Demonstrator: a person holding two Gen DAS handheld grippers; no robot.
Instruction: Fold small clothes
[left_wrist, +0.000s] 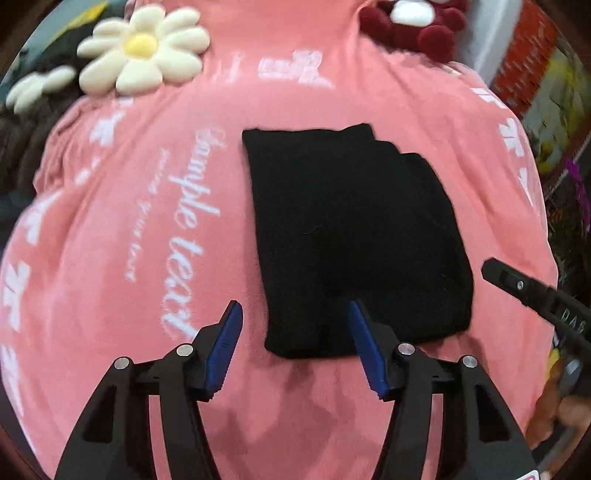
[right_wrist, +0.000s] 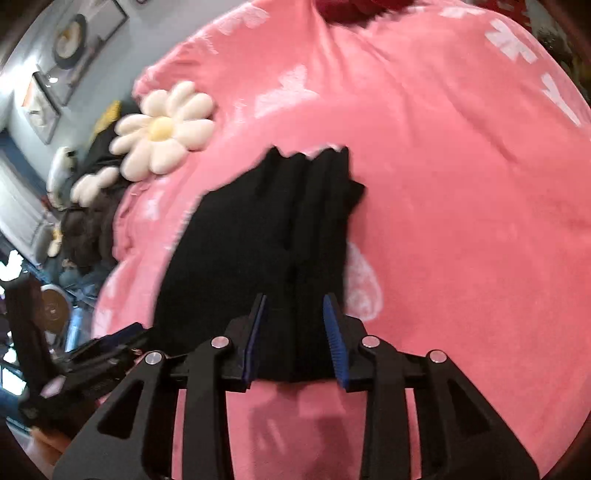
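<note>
A small black garment (left_wrist: 351, 229) lies folded flat on a pink blanket (left_wrist: 110, 314) printed with white lettering. In the left wrist view my left gripper (left_wrist: 294, 308) stands open at the garment's near left corner. Its right finger overlaps the cloth and its left finger is over bare blanket. In the right wrist view the garment (right_wrist: 258, 240) shows a raised ridge along its length. My right gripper (right_wrist: 295, 301) stands partly open over its near edge, with cloth between the jaws and the pads not clearly pressing on it. One finger of the right gripper (left_wrist: 517, 284) shows beside the garment's right edge.
A cream daisy cushion (left_wrist: 142, 51) lies at the blanket's far left and a dark red plush (left_wrist: 417, 29) at the far edge. Dark clothes (right_wrist: 85, 229) are heaped left of the blanket (right_wrist: 461, 221). A hand (left_wrist: 554, 406) holds the right tool.
</note>
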